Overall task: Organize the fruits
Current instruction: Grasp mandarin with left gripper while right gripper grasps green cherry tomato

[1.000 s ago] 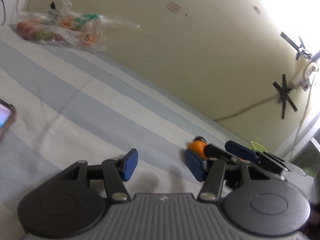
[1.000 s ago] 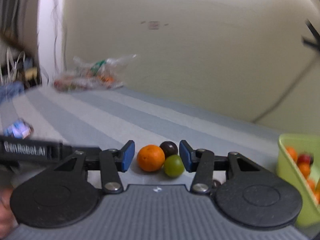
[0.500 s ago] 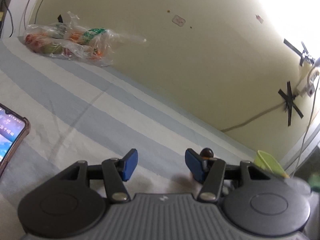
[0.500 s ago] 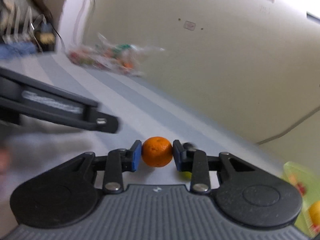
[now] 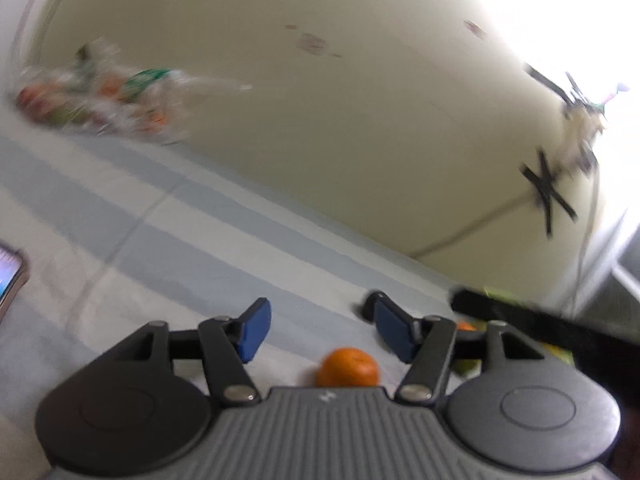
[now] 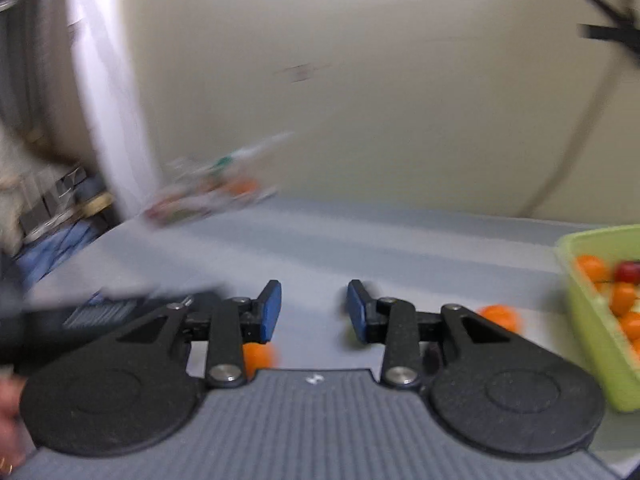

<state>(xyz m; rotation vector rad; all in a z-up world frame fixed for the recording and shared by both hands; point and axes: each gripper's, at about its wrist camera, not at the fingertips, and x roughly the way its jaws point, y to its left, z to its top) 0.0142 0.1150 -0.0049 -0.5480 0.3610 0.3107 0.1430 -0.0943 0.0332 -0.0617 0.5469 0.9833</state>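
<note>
Left gripper (image 5: 318, 330) wide open and empty over the striped cloth (image 5: 120, 216), an orange (image 5: 347, 367) lying loose just below and between its blue pads; right gripper (image 6: 314, 309) likewise spread, holding nothing. Best to drop low, centre the orange, close gently, then carry toward the green tub (image 6: 592, 320) already holding fruit. Blurred second orange (image 6: 500, 317), seemingly just beside the tub.

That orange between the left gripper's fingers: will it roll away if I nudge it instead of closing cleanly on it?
Probably yes. The orange looks round and lies loose on the flat striped cloth, so a one-sided nudge would likely roll it. It looks firm enough for the pads. The left gripper stands open around it, not touching.
</note>
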